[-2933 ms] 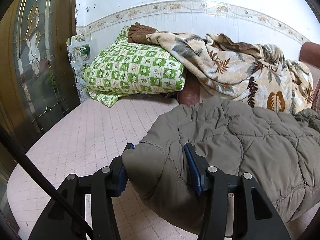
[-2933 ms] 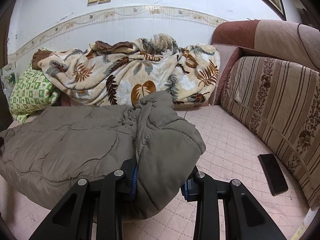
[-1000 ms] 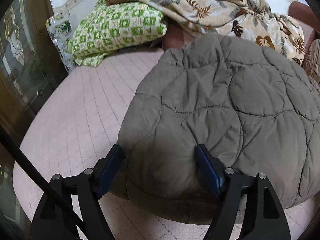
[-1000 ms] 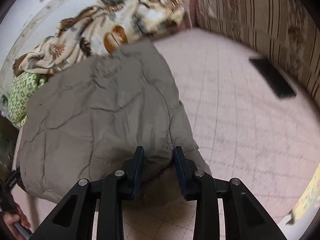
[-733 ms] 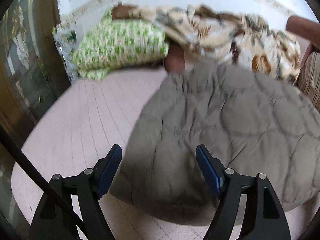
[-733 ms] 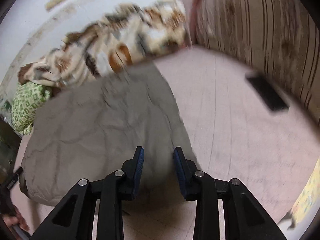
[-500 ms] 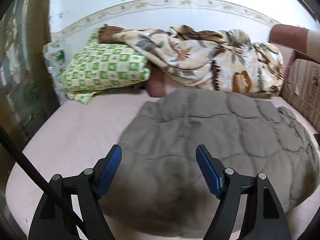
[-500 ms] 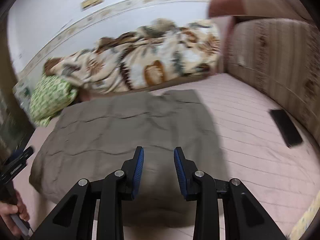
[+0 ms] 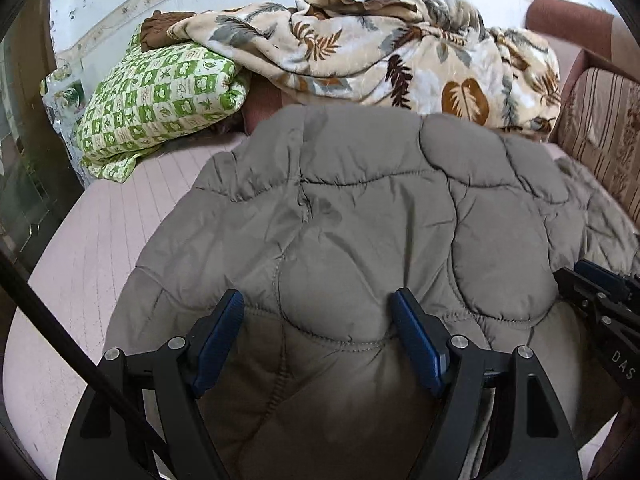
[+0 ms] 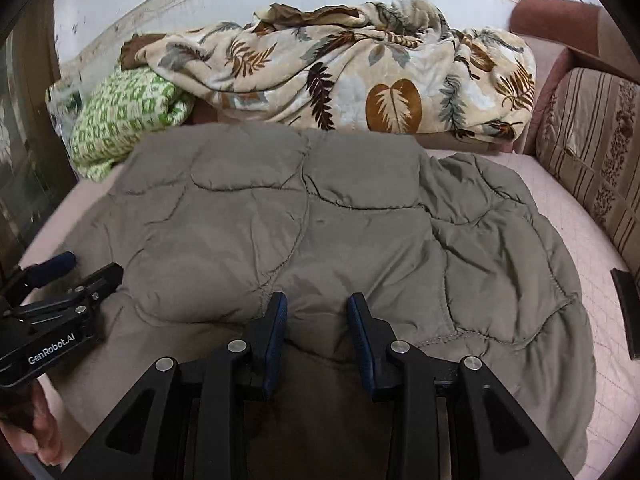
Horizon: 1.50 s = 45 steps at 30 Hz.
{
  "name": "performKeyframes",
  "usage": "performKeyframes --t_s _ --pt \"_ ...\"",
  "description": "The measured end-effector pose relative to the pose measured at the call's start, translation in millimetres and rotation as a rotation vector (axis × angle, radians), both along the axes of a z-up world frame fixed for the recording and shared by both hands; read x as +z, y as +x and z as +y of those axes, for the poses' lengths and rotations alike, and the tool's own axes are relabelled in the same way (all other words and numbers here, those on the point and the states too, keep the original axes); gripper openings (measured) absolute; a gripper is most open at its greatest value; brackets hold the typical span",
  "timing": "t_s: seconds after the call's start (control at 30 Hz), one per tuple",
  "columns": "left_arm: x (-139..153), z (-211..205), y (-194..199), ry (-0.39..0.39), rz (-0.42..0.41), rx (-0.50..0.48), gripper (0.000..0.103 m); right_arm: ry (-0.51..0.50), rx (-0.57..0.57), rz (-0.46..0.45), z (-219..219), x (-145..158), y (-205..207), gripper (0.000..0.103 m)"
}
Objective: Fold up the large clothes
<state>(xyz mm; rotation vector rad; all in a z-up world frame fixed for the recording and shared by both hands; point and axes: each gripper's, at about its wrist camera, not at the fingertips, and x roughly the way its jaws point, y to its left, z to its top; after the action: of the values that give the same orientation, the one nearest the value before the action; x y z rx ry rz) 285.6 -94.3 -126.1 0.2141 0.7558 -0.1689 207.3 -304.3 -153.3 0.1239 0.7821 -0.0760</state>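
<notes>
A grey-brown quilted jacket (image 9: 360, 200) lies spread across the pink sofa seat (image 9: 100, 240), its near edge bunched up toward me. My left gripper (image 9: 316, 312) is shut on a thick bulge of that edge, blue pads wide apart and pressed into the fabric. In the right wrist view the jacket (image 10: 300, 220) shows a rumpled flap at its right side. My right gripper (image 10: 316, 312) is shut on a narrower fold of the near edge. Each gripper shows in the other's view: the right gripper (image 9: 600, 292) and the left gripper (image 10: 76, 276), with a hand (image 10: 28, 440) below it.
A leaf-patterned blanket (image 9: 380, 52) and a green checked pillow (image 9: 160, 92) are heaped against the back wall. A striped cushion (image 10: 592, 140) bounds the right side. A flat black object (image 10: 626, 308) lies on the seat beside it. A glass door (image 9: 20, 160) stands at the left.
Both views have swung from looking steeply down on the jacket to looking across it at the blanket. The right view has rolled level. Each gripper now shows in the other's view.
</notes>
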Motion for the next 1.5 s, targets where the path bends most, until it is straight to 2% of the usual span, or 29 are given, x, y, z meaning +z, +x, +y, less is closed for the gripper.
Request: performKeyframes --t_s 0.1,0.53,1.5 --pt "-5.6 -2.8 0.6 0.016 -0.006 0.005 0.076 -0.030 0.000 0.012 3.8 -3.2 2.8 0.035" --pt "-11.0 -3.6 -6.1 0.035 -0.057 0.007 0.076 -0.033 0.000 0.009 4.5 -4.5 -0.5 0.035" --pt "-12.2 -4.5 -8.3 0.037 -0.065 0.005 0.076 -0.034 0.003 0.009 5.5 -4.9 -1.4 0.035"
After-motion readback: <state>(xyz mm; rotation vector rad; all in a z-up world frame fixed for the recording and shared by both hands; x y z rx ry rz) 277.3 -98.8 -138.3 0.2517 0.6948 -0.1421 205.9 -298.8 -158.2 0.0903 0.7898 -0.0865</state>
